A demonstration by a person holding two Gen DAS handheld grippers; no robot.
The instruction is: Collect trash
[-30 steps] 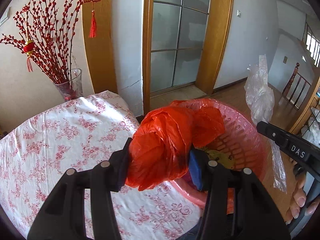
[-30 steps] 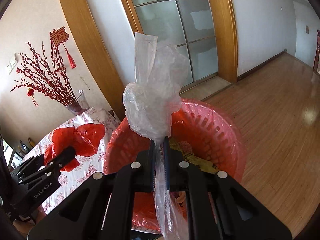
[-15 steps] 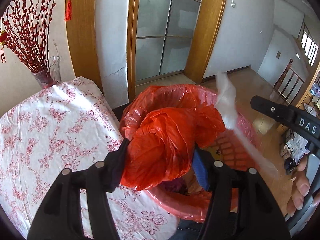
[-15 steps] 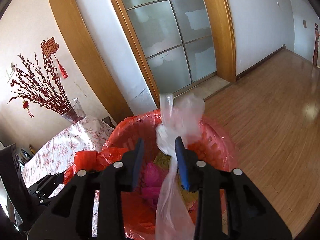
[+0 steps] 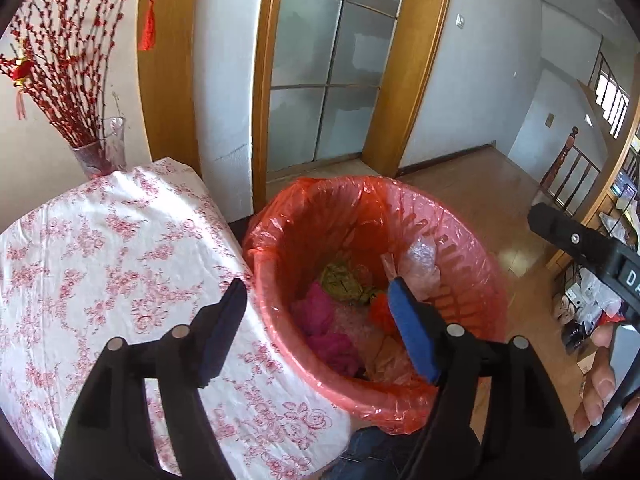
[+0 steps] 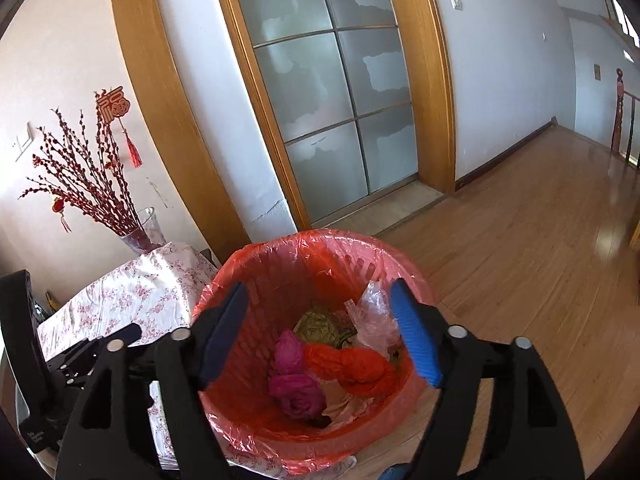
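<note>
Both jaw sets just opened and standing wide apart with nothing between them: left gripper (image 5: 316,320) and right gripper (image 6: 320,328), above the round pink slatted basket with thin red plastic liner (image 5: 472,280), where the crumpled red plastic bag (image 6: 352,364) and crumpled clear plastic bag (image 6: 374,320) now lie among other waste. Risk of snagging the loose liner rim on a finger during withdrawal, tipping the basket (base contact hidden, possibly floor). Alongside: white cloth-covered table with pink floral print (image 5: 100,248), wooden floor (image 6: 540,240), frosted glass door (image 6: 340,100).
</note>
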